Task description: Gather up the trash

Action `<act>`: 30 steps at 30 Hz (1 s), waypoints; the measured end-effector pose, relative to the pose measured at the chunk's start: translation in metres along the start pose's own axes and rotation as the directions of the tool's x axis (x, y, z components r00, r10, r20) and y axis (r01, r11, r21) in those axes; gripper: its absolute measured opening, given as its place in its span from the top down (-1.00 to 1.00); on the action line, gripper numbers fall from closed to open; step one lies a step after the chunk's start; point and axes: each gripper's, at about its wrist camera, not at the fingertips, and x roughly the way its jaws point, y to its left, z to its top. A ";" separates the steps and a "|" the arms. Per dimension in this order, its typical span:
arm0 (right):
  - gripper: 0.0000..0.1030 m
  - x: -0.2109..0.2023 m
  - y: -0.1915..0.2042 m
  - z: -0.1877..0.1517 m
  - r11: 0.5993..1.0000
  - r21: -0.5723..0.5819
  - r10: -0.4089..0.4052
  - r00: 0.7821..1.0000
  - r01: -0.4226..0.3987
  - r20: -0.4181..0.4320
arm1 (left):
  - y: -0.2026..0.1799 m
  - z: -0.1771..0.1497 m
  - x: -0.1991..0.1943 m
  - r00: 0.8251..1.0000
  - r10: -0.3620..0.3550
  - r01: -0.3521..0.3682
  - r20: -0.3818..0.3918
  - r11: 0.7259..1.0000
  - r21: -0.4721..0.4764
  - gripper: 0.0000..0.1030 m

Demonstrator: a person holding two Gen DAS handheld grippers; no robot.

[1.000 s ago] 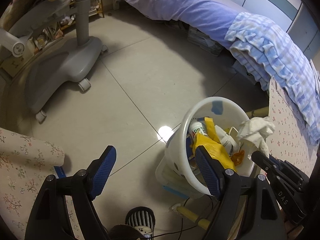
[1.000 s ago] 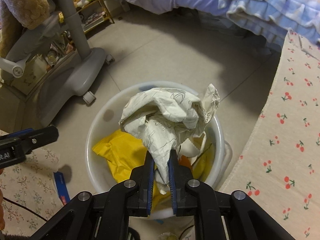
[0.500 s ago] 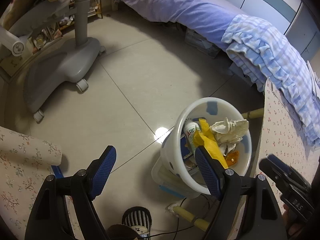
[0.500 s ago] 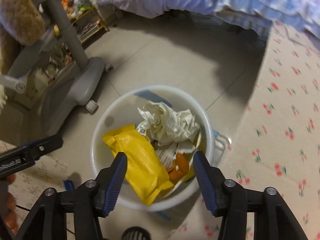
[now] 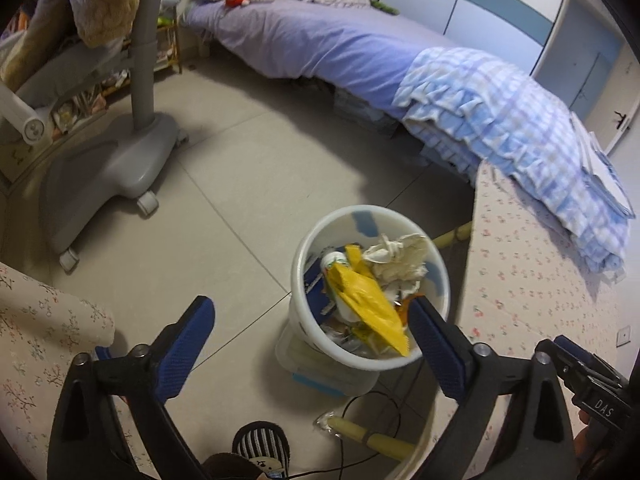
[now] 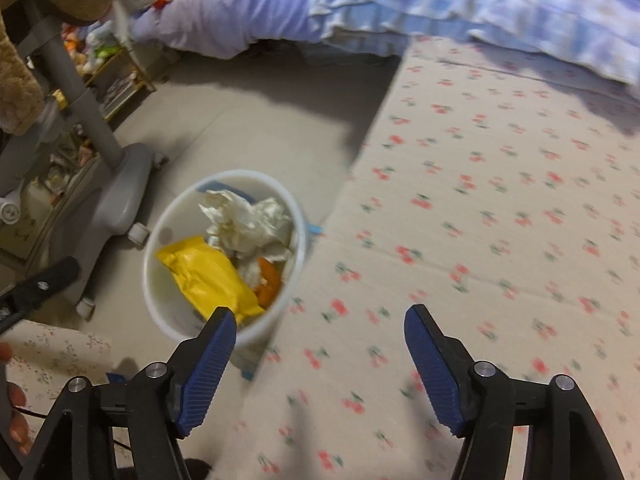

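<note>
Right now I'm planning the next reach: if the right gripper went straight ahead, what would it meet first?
Probably the cherry-print cloth surface: the open right gripper points over it, with the white bin off to its left. Depth is unclear.

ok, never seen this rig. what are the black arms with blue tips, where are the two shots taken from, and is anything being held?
No robot here: a person holds a two-finger gripper in each hand, and each gripper carries a fisheye camera looking along its fingers. The blue-padded black prongs at the bottom of each picture are those fingers. One picture comes from the left gripper, the other from the right gripper. Both are open and hold nothing. On the tiled floor stands a round white plastic bin, seen in both views. Inside lie a crumpled off-white paper wad, a yellow plastic wrapper and other scraps. Beside the bin is a table under a cherry-print cloth; the right view, somewhat blurred, looks mostly over it. Behind are a bed with purple bedding and a grey wheeled stand.
</note>
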 end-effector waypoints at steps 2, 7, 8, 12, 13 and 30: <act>-0.57 -0.012 -0.004 -0.007 1.000 0.011 -0.022 1.000 0.022 0.015 | -0.006 -0.006 -0.010 1.000 -0.009 0.008 0.018 1.000 0.020 -0.93; -0.63 -0.039 -0.005 -0.026 0.997 -0.004 -0.077 0.995 0.078 0.058 | -0.027 -0.026 -0.030 0.998 -0.026 0.021 0.052 0.995 0.098 -0.94; -0.64 -0.043 -0.005 -0.030 0.997 -0.009 -0.082 0.994 0.083 0.067 | -0.031 -0.030 -0.033 0.998 -0.029 0.023 0.056 0.994 0.110 -0.94; -0.67 -0.061 -0.001 -0.047 0.992 -0.040 -0.116 0.987 0.121 0.110 | -0.041 -0.046 -0.046 0.996 -0.040 0.029 0.074 0.989 0.148 -0.95; -0.67 -0.066 0.000 -0.050 0.990 -0.047 -0.126 0.984 0.132 0.123 | -0.043 -0.051 -0.049 0.996 -0.040 0.027 0.079 0.987 0.157 -0.95; -0.68 -0.112 -0.009 -0.101 0.972 -0.009 -0.222 0.939 0.233 0.263 | -0.069 -0.105 -0.076 0.991 -0.045 0.019 0.129 0.981 0.192 -0.95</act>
